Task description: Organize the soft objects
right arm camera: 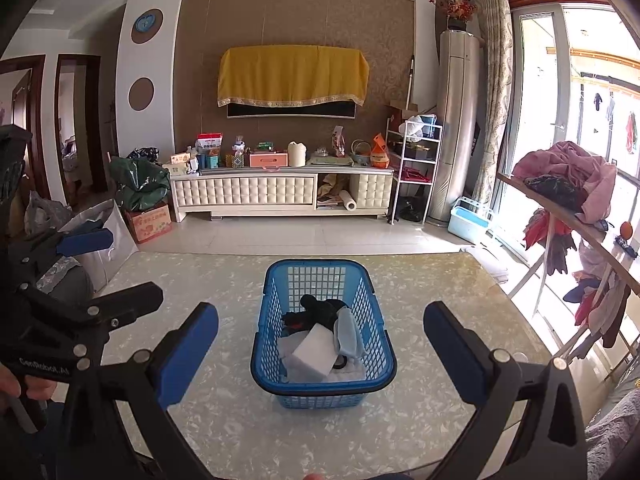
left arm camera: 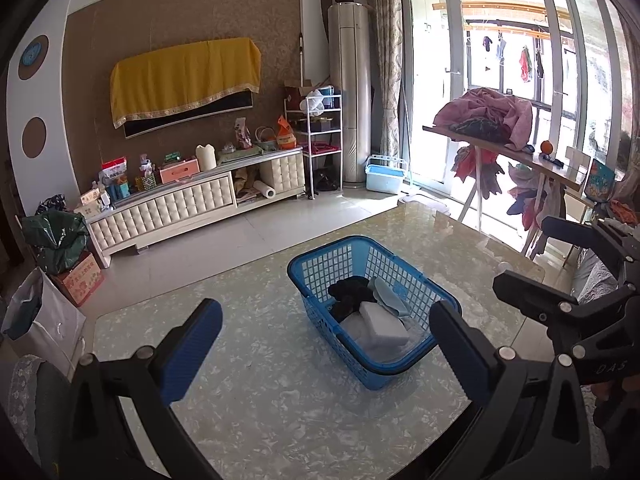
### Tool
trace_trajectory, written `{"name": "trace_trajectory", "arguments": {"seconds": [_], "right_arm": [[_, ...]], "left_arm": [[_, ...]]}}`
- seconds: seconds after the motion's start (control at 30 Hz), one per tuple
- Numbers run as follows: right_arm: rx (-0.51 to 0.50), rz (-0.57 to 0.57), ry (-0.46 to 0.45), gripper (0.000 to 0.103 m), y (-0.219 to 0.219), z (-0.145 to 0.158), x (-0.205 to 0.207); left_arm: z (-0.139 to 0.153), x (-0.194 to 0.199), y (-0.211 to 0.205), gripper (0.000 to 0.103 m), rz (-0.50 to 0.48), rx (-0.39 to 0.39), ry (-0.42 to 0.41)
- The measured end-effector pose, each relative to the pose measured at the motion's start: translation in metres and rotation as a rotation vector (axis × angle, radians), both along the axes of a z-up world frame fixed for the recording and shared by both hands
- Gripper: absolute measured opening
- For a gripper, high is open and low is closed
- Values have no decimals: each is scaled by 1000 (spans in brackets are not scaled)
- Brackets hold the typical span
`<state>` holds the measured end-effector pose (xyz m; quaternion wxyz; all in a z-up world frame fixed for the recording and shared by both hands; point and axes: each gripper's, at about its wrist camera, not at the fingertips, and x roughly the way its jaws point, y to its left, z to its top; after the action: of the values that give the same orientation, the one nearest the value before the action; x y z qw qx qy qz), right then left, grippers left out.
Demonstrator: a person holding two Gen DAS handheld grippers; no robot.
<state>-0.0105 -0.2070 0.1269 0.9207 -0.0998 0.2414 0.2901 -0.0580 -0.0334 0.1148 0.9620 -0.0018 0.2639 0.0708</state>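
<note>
A blue plastic basket stands on the marbled table. Inside lie a white sponge block, a black cloth, a pale blue cloth and a white cloth. My left gripper is open and empty, just in front of the basket. My right gripper is open and empty, its fingers on either side of the basket's near end. Each gripper also shows in the other's view: the right one and the left one.
A TV cabinet with clutter stands along the far wall. A drying rack with piled clothes stands to the right by the window. Bags and a box sit on the floor to the left.
</note>
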Motion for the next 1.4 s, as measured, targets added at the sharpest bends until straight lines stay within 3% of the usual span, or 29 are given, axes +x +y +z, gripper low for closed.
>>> {"name": "trace_trajectory", "arguments": {"seconds": [0.73,1.4], "right_arm": [[-7,8,-11,103,4,1,-7],[-14,-7,-6,103,2,0,-7]], "left_arm": [[2,-9,-2,103,9,44,-13],[3,-11,0,103,-7,-23,-14]]}}
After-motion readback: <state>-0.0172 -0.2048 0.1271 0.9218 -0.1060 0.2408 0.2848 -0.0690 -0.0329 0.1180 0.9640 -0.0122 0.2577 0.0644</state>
